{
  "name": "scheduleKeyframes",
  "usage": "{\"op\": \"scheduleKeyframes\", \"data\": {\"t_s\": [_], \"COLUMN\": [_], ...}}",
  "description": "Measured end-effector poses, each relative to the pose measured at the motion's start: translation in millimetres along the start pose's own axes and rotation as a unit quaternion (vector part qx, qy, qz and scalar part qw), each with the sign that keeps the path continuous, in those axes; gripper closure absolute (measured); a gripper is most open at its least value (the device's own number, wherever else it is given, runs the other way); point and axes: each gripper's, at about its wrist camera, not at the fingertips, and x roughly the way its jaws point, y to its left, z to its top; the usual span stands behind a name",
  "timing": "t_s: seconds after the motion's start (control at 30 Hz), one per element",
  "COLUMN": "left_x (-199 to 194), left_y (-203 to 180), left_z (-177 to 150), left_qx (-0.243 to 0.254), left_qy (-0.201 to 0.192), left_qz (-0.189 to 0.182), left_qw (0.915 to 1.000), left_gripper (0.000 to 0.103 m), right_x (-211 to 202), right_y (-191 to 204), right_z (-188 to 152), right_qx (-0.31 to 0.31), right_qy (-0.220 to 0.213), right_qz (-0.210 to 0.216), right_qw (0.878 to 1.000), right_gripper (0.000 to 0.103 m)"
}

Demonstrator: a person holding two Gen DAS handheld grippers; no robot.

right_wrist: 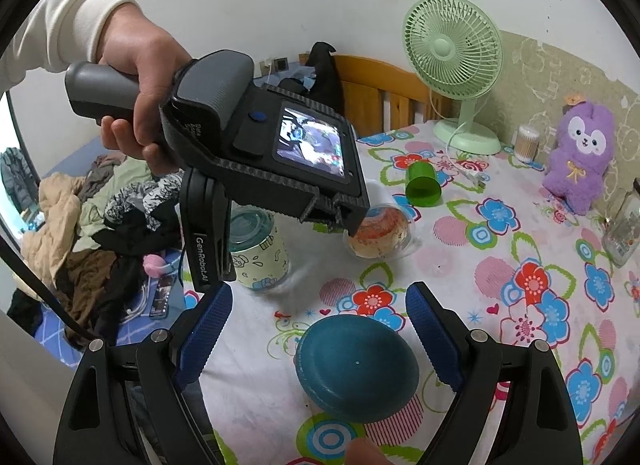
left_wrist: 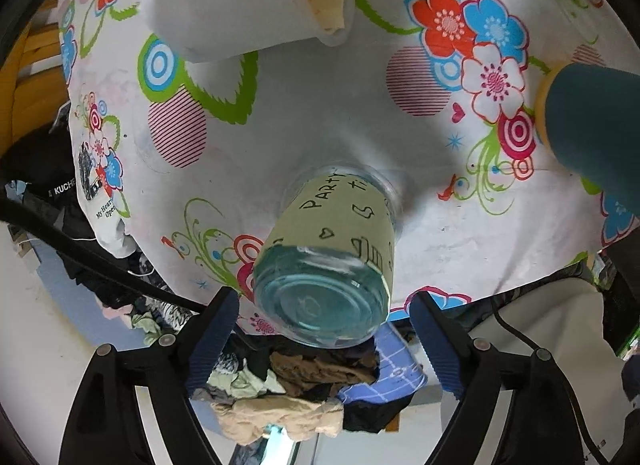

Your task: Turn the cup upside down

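Note:
A glass cup (left_wrist: 324,265) with a pale hand-drawn label stands mouth down on the flowered tablecloth (left_wrist: 320,105), its blue-tinted base facing up. My left gripper (left_wrist: 324,299) hovers over it, open, with both blue pads (left_wrist: 214,341) a little clear of the glass. The right wrist view shows the same cup (right_wrist: 260,253) under the left gripper (right_wrist: 260,145), which a hand holds. A dark teal cup (right_wrist: 356,365) sits base up on the cloth between the fingers of my open right gripper (right_wrist: 320,291), untouched. In the left wrist view this teal cup (left_wrist: 592,125) shows a yellow rim.
A clear plastic tub of food (right_wrist: 378,235), a green cup on its side (right_wrist: 422,185), a green fan (right_wrist: 454,49), a purple plush toy (right_wrist: 580,157) and a glass jar (right_wrist: 624,229) stand further back. Heaped clothes (right_wrist: 100,217) lie past the table's left edge.

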Motion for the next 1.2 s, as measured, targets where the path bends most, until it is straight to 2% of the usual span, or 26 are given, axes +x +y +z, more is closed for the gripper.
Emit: {"op": "scheduleKeyframes", "data": {"t_s": [0.2,0.3,0.43,0.5,0.63,0.73,0.77,0.83,1.0,1.2], "left_x": [-13.7,-24.6,-38.0,-43.6,-51.8,-54.5,-56.8,-57.8,-56.0,-48.7], "left_y": [10.3,9.5,12.2,16.1,27.6,32.8,32.7,33.9,36.1,33.6], "left_z": [-18.5,-30.9,-51.0,-61.4,-84.6,-101.2,-107.8,-116.5,-132.9,-145.9], "left_qx": [-0.022,-0.031,-0.044,-0.058,-0.091,-0.1,-0.103,-0.112,-0.141,-0.182], "left_qy": [-0.059,-0.102,-0.163,-0.195,-0.275,-0.335,-0.357,-0.387,-0.448,-0.518], "left_qz": [-0.032,-0.051,-0.088,-0.106,-0.117,-0.109,-0.112,-0.116,-0.116,-0.116], "left_qw": [0.9975,0.9929,0.9818,0.9733,0.9501,0.9305,0.9214,0.9077,0.875,0.8275], "left_gripper": [0.014,0.014,0.014,0.014,0.014,0.014,0.014,0.014,0.014,0.011], "right_x": [-6.0,-9.3,-14.9,-18.5,-28.2,-33.9,-35.5,-39.2,-47.6,-55.4], "right_y": [16.6,25.8,37.6,42.3,51.0,54.0,54.7,54.5,52.2,55.9], "right_z": [8.9,14.4,21.8,25.9,32.4,36.9,37.9,39.8,41.3,38.5], "right_qx": [-0.023,-0.033,-0.041,-0.043,-0.046,-0.042,-0.039,-0.028,0.0,0.029], "right_qy": [0.004,0.004,-0.003,-0.008,-0.023,-0.034,-0.037,-0.044,-0.061,-0.08], "right_qz": [-0.023,-0.033,-0.047,-0.053,-0.07,-0.08,-0.082,-0.09,-0.101,-0.129], "right_qw": [0.999,0.999,0.998,0.998,0.996,0.995,0.995,0.995,0.993,0.988], "right_gripper": [0.013,0.013,0.013,0.013,0.013,0.013,0.012,0.006,0.006,0.006]}}
